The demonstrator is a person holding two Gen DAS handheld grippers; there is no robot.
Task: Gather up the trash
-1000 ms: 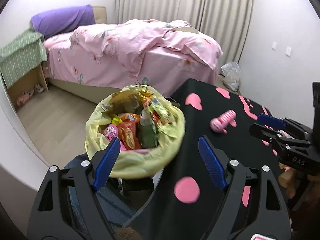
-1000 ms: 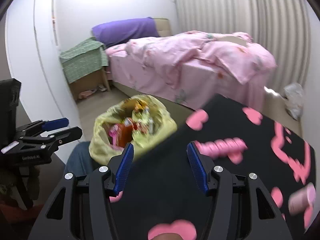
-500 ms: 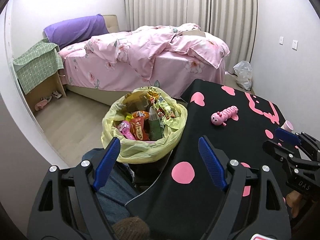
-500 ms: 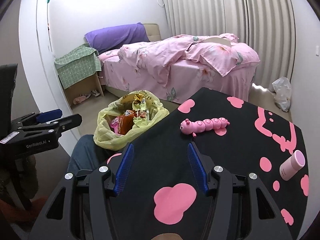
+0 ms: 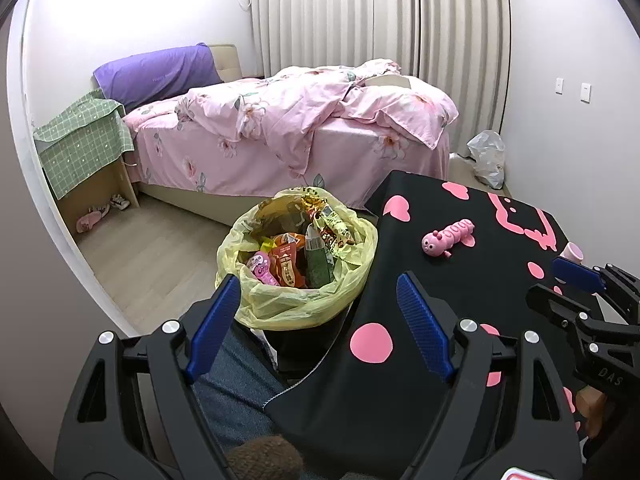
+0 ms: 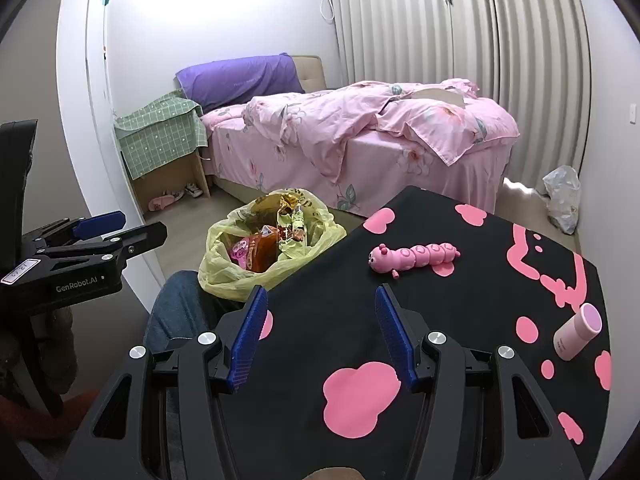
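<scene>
Many crumpled wrappers (image 5: 298, 258) fill yellow bag (image 5: 280, 308).

**What we see around the room**

We see a black tablecloth with pink shapes (image 6: 344, 320) carrying a pink plastic caterpillar toy (image 6: 414, 257) and a pink cylindrical container (image 6: 578, 332) lying well apart. Behind stands a bed with pink floral bedding (image 5: 304, 128) and a purple pillow (image 5: 156, 72).

The trash bin (image 5: 304, 344) under its yellow liner (image 5: 296, 304) is mostly hidden by the table (image 5: 400, 400).
</scene>
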